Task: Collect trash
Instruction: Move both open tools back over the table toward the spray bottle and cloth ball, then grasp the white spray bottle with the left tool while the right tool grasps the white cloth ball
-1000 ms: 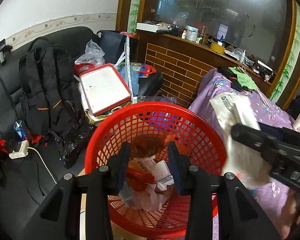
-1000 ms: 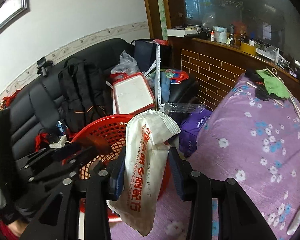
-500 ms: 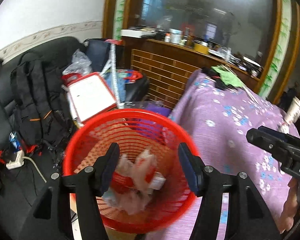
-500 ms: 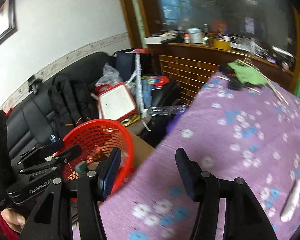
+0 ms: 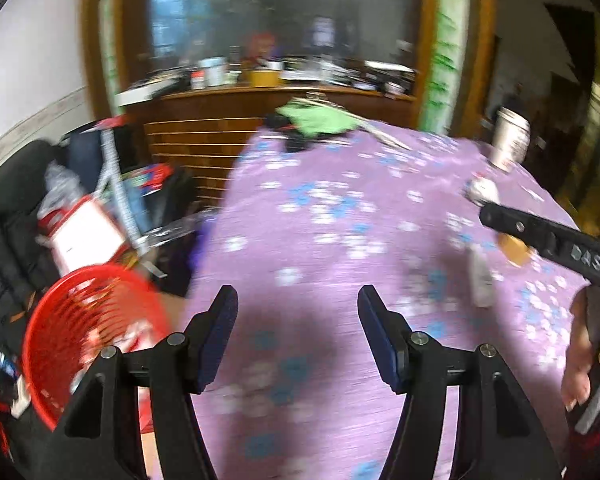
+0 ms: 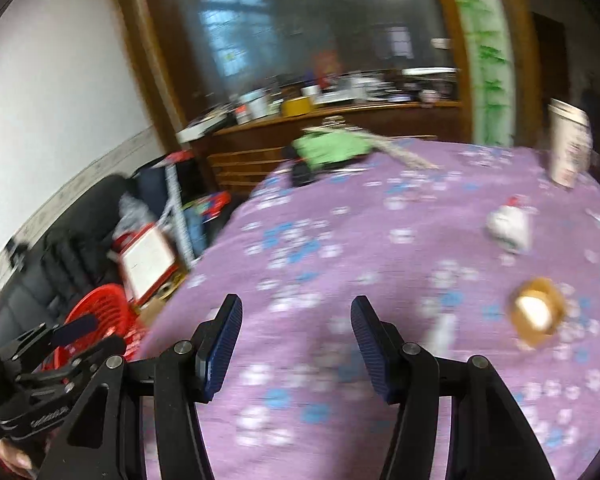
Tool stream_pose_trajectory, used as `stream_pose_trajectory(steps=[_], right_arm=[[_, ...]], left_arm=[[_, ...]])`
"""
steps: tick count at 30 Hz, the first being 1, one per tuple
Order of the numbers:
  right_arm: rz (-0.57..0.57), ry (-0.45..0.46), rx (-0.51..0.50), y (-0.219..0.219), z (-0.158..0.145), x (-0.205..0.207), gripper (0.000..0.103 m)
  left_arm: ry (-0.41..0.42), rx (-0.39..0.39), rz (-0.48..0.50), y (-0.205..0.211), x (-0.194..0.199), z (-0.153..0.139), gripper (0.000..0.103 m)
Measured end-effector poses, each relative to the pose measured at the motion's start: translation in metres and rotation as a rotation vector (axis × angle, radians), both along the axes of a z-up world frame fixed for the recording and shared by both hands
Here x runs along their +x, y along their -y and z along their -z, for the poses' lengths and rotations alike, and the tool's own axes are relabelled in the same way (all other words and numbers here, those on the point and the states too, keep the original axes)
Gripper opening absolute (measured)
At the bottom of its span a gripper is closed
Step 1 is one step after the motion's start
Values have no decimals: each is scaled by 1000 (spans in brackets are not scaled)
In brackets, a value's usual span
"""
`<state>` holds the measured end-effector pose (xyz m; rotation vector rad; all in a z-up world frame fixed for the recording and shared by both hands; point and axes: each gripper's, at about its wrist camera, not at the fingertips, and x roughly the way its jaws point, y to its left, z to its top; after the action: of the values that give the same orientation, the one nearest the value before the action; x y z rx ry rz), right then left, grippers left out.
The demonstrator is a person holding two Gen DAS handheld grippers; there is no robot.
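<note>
Tabletop, purple floral cloth: broad bare stretch directly ahead of both grippers; its left edge drops toward a black sofa.

Left gripper: jaws standing apart after just opening, nothing between them. Red basket with trash lies low to its left, off the tabletop edge.

Right gripper: jaws likewise parted and empty, having just opened.

Ahead and right of it, blurred: brown round item, white crumpled item, pale tube-like item, upright paper cup near the far right edge.
</note>
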<state>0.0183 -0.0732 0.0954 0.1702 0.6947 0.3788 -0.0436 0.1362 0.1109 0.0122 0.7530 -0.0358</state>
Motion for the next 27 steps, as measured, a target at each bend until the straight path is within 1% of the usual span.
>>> stream_pose_trajectory(steps=[2,4,6,9,12,13,16,18,19,20,21,22,23,26,27], right_arm=[[56,-9,-7,32,1,5,61],[116,-16,-20,66,0,15,61],[172,-46,-31,103,0,32,61],[264,-79,-31,152,4,59,61],[277,-149,-26,189,13,89,60],[274,-158,-23,196,16,97,60],[265,-181,-26,209,30,124,60],[252,-198,-28,210,40,141,60],[236,-212,-38,209,46,151,60],[220,-217,-50,205,51,161,60],[197,-219,-61,200,55,170,60],[178,-224,-72,196,59,177,60],[162,-227,-90,190,64,186,60],[141,-230,-137,174,75,207,60],[140,-235,-169,169,79,215,60]], left_arm=[[-33,4,71,35,14,1,62],[-60,11,116,65,27,6,62],[-98,10,171,97,43,14,63],[-152,17,199,136,64,31,63],[-207,46,244,169,85,56,63],[-217,61,253,178,89,63,63],[-228,115,269,197,98,83,63],[-216,130,270,203,102,90,63],[-214,134,271,203,105,92,62],[-209,133,271,204,107,95,55],[-207,129,270,202,111,95,50],[-207,125,264,201,114,96,38],[-217,120,253,199,118,99,29],[-234,95,235,193,127,104,29],[-237,87,232,190,128,105,29]])
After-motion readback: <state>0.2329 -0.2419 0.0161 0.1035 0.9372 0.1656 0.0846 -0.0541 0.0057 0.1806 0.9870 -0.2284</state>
